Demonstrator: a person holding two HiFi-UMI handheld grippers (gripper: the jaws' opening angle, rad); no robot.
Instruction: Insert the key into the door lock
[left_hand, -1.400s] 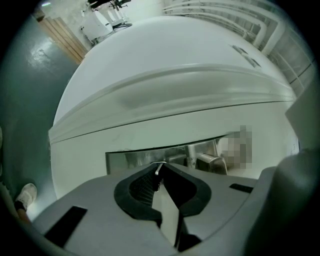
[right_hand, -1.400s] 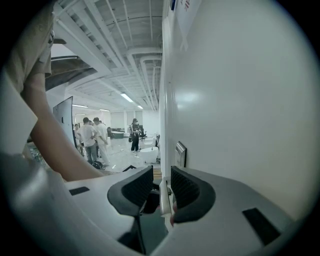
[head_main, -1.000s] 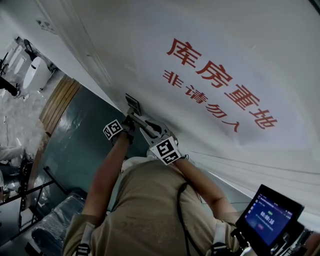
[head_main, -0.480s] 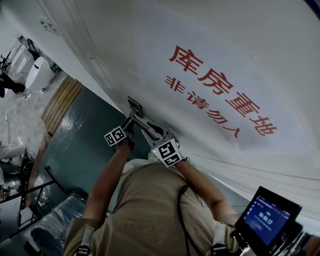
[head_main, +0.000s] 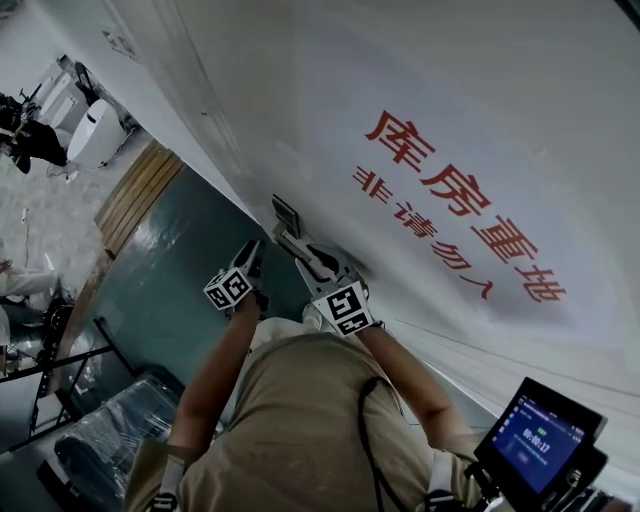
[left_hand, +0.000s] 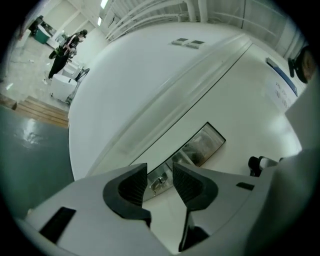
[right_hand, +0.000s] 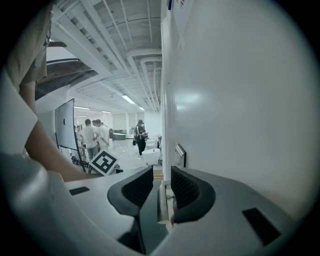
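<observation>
Two things have changed in the last second. Your left gripper has just opened its fingers wide. It has also drawn back off the white door with red lettering, where it was pressed in at the lock a moment ago. Nothing sits between those fingers now. Looking along them, the small silvery key appears to stand out of the keyhole at the lower end of the long silvery metal lock plate, well clear of the pads. I judge the key seated and let go, so the insertion looks done unless it sags or drops.

Your right gripper has not shifted. Its fingers stand apart around a pale flat bar, probably the door's lever handle. The bar lies against one finger with a dark gap at the other, so I would not call it clamped.

For room, the door face runs close along the right gripper's right side, and the lock plate juts out of it just ahead. Your left gripper has free air to its left and below, over the dark green floor. The tight spot is between the two grippers at the lock, so approach from the left if you go back in.
</observation>
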